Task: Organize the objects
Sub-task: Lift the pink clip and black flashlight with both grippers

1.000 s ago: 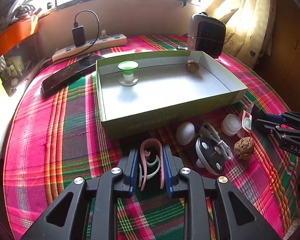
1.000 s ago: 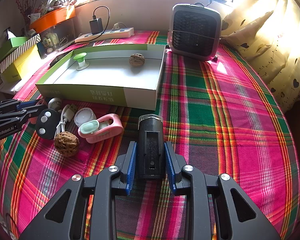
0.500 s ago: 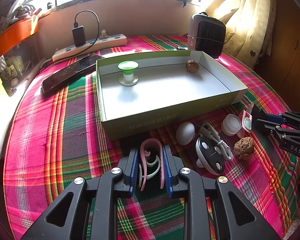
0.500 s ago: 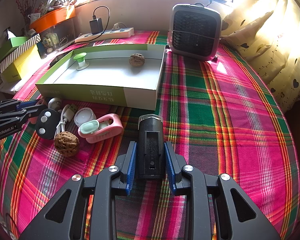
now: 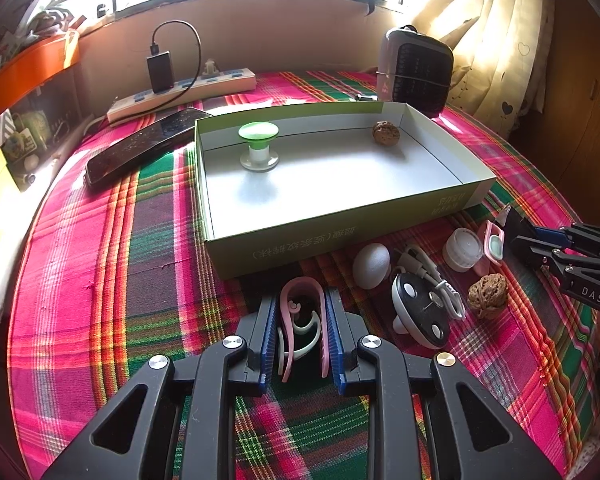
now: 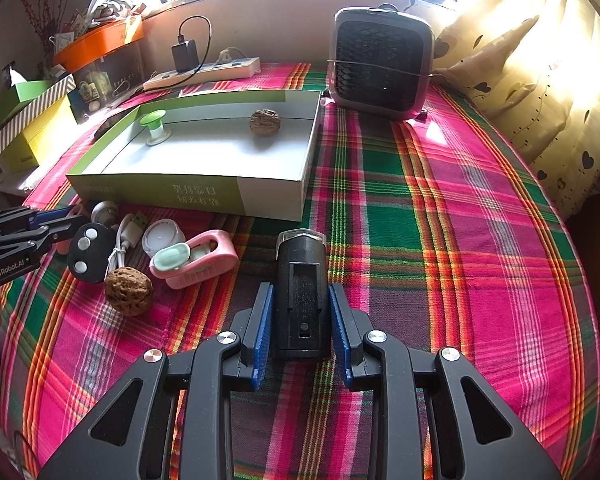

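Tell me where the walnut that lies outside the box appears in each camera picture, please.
Left wrist view: the walnut lies at lower right on the cloth, right of the black remote.
Right wrist view: the walnut lies at lower left, below the remote.
Shared landmark: the green box, behind the walnut in both views.

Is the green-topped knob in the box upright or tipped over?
Upright. The green-topped knob stands on its round base on the floor of the box, green cap on top.
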Available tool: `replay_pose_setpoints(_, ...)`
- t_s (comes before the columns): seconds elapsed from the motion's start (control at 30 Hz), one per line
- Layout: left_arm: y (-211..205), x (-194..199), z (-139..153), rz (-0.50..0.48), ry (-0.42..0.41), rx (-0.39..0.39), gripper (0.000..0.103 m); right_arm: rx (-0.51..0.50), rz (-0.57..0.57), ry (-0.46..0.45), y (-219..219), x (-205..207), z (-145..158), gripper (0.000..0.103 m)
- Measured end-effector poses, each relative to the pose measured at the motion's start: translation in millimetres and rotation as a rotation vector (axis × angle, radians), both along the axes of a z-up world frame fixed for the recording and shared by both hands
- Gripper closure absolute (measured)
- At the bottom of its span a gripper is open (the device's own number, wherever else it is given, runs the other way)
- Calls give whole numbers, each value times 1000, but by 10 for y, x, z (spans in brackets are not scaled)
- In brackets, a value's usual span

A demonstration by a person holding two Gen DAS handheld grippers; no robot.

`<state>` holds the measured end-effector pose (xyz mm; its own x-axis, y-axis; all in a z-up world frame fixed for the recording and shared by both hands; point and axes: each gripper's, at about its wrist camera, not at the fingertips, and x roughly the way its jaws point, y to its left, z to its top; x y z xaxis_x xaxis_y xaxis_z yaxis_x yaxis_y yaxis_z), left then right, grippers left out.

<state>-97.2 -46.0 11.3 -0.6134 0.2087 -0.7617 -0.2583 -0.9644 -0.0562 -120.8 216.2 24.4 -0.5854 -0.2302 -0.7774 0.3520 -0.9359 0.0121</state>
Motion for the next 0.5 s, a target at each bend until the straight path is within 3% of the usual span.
replay_pose_setpoints(0.5,-2,64,128,6,22,12,82,-10,5,18,3,34,91,74)
